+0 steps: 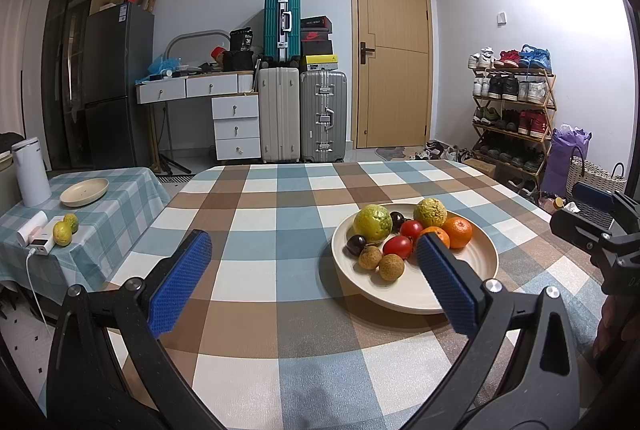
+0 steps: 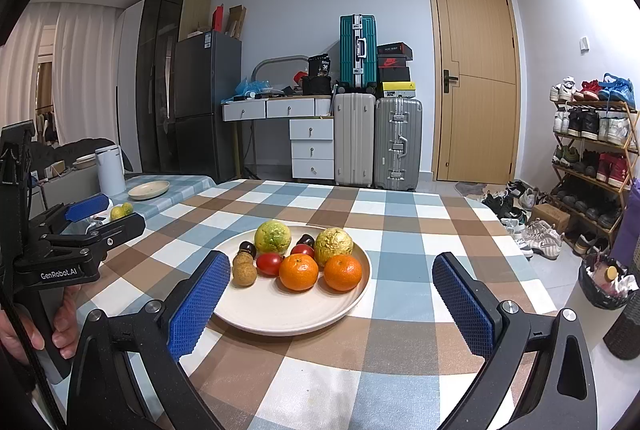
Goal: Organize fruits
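A cream plate on the checked table holds two yellow-green citrus fruits, two oranges, two red tomatoes, two dark plums and two brown longans. My left gripper hovers open over the table just left of the plate, its right finger overlapping the plate's near rim in view. My right gripper is open in front of the plate, its left finger beside the longans. Neither gripper holds anything.
A lower side table at the left carries an empty cream plate, two yellow-green fruits, a white kettle and a charger block. A hand holds the left gripper's handle. Suitcases, drawers, a door and a shoe rack stand behind.
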Demonstrator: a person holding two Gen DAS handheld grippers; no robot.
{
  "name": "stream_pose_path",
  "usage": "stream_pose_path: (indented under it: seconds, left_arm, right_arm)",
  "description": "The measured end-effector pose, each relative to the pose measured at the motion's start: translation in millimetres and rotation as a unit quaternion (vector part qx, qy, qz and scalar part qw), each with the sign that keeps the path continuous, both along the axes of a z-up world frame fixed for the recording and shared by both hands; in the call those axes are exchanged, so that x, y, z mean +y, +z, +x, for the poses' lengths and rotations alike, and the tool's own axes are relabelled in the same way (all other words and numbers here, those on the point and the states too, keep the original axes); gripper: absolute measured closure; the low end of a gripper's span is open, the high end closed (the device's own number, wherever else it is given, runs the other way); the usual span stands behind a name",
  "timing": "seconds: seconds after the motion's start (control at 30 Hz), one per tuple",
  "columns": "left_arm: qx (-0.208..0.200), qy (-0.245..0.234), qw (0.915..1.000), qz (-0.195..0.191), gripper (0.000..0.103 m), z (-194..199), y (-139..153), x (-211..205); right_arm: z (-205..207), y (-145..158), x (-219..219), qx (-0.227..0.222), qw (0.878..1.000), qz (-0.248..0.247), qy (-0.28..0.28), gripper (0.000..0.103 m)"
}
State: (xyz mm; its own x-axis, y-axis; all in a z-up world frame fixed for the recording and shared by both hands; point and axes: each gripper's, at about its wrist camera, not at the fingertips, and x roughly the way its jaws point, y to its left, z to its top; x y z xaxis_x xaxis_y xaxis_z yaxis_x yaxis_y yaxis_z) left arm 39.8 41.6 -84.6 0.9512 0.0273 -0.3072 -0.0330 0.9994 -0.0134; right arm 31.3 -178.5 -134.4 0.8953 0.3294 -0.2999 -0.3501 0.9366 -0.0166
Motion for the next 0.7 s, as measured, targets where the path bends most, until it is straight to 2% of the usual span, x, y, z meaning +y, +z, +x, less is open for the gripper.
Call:
stream_pose_path:
  seconds: [0.7]
  left_arm:
    - [0.000, 0.000, 1.0000, 0.000, 0.001, -0.3, -0.5, 0.1]
  right_arm:
    - [0.0, -0.1, 0.0, 0.000, 1.000, 0.000, 0.000, 0.000]
